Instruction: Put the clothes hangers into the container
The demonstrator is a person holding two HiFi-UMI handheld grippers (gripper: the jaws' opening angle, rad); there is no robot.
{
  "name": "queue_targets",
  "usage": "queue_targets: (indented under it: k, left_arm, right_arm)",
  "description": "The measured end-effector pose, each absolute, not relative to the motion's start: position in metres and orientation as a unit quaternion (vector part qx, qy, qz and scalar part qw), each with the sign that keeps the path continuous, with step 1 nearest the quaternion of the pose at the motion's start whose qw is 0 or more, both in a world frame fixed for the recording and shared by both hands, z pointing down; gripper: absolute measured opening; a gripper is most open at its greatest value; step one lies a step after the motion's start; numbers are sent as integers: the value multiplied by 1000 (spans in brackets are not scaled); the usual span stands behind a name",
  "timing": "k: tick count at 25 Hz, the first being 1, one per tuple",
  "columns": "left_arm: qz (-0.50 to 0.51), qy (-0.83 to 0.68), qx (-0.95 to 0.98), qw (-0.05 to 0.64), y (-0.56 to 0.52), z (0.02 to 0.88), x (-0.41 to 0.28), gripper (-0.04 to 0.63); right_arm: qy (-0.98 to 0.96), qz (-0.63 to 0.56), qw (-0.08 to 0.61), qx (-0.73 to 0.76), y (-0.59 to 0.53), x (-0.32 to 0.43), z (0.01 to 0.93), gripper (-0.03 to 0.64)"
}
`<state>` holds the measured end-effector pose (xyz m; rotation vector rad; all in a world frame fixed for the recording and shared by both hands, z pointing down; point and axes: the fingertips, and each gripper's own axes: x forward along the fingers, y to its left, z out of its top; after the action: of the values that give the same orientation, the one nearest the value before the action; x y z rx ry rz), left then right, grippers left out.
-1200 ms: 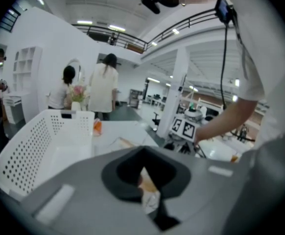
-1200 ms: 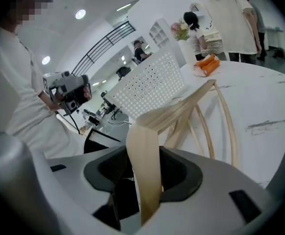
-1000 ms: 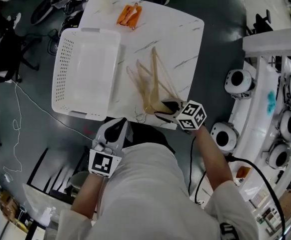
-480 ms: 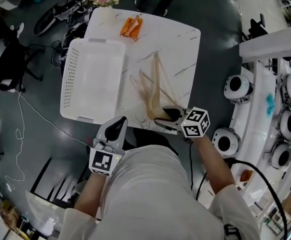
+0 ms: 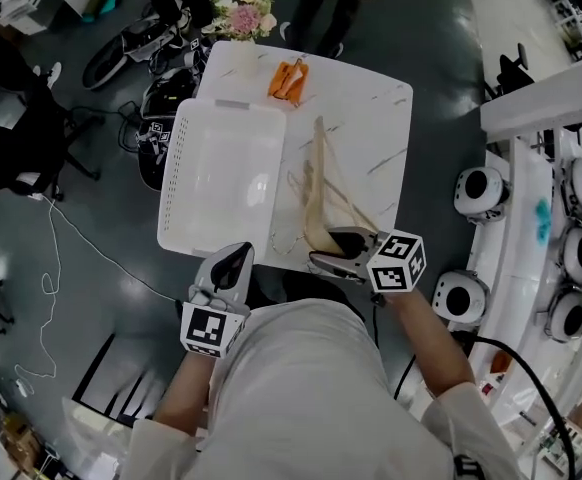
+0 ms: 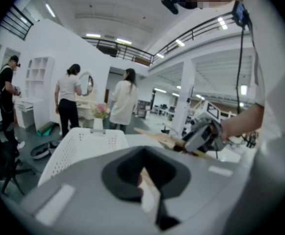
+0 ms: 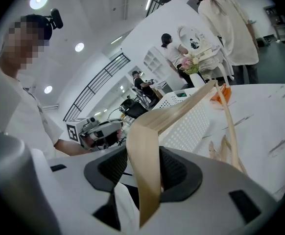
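My right gripper is shut on a pale wooden clothes hanger, which it holds lifted above the near edge of the white marble table. More wooden hangers lie on the table beneath it. The white perforated basket stands on the table's left half, with nothing visible inside. My left gripper hovers just off the basket's near edge; its jaws are together with nothing between them.
An orange object lies at the table's far edge, with a vase of flowers beside it. People stand beyond the table. White round machines line the right side. Cables trail on the dark floor to the left.
My right gripper has risen with the hanger, lifting it off the pile on the table. My left gripper has edged up toward the basket's near edge.
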<state>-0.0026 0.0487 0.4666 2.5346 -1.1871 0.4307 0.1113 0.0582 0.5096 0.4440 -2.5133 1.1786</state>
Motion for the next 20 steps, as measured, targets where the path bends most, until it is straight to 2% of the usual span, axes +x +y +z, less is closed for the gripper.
queue_targets:
  k: [8,20]
  left_arm:
    - [136,-459,862,164,38,458,-74,0]
    - [134,-488,847,164,27,460,-150,0]
  right_arm:
    - [-887,415,166,118,59,28,484,195]
    - [-869,444,193,103,46,-62,508,195]
